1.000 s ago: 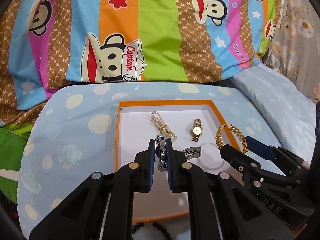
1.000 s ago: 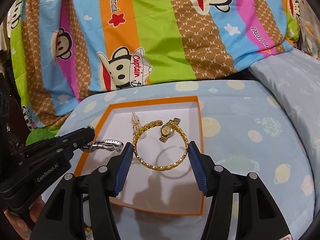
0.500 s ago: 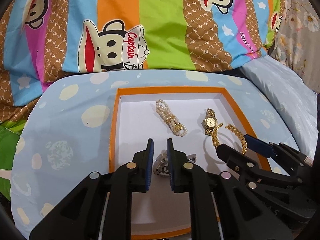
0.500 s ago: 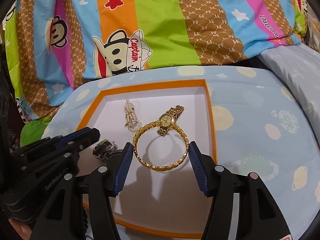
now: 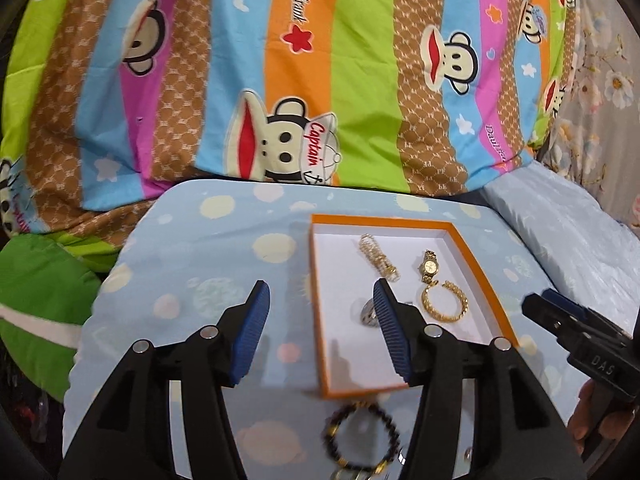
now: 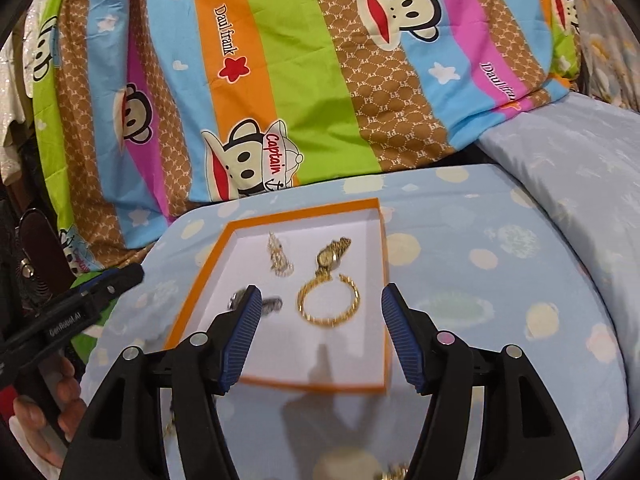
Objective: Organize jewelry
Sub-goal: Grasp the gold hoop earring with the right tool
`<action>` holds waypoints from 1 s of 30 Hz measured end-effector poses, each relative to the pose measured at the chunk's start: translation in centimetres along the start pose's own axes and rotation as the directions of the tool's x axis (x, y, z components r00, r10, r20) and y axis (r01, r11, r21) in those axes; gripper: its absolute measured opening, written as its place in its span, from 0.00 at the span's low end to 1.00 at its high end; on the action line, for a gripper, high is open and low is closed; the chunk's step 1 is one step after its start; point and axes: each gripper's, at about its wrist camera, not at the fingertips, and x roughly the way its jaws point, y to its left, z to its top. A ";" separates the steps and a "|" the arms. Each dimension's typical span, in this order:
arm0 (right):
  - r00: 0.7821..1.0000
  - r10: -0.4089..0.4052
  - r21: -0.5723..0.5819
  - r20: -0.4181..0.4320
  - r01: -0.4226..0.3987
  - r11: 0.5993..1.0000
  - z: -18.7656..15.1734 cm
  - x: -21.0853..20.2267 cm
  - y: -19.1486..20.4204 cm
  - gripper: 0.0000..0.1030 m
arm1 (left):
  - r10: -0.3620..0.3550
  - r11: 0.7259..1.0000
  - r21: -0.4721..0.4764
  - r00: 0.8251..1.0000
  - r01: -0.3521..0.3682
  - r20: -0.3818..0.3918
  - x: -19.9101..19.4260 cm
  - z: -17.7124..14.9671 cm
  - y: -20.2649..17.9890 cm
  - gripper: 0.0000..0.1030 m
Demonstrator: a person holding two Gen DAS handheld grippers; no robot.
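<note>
An orange-rimmed white tray lies on the blue spotted cushion. In it are a pearl bracelet, a gold watch, a gold bangle and a silver watch. My left gripper is open and empty, pulled back to the tray's left front. My right gripper is open and empty, above the tray's front half, near the bangle. A dark bead bracelet lies on the cushion in front of the tray.
A striped cartoon-monkey quilt is piled behind the cushion. A pale blue pillow lies to the right. Green fabric lies at the left. Some gold jewelry shows at the bottom edge of the right wrist view.
My left gripper let go of the silver watch in the tray, opened wide and drew back to the left. My right gripper released the gold bangle in the tray and drew back.
</note>
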 end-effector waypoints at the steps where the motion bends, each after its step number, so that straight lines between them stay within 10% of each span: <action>1: 1.000 -0.008 0.001 -0.001 0.008 1.000 -0.9 -0.8 0.0 0.60 | 0.001 1.000 -0.007 1.000 -0.001 -0.001 -0.7 -0.7 0.6 0.51; 15: 0.994 -0.068 0.006 -0.083 0.068 0.998 -10.9 -4.6 0.3 0.60 | -0.005 1.000 -0.029 0.992 0.001 -0.127 -3.4 -10.4 1.3 0.51; 30: 0.994 -0.044 0.047 -0.103 0.049 0.998 -11.0 -4.1 0.5 0.57 | -0.009 1.000 -0.025 0.988 0.005 -0.154 -3.1 -12.0 -0.4 0.52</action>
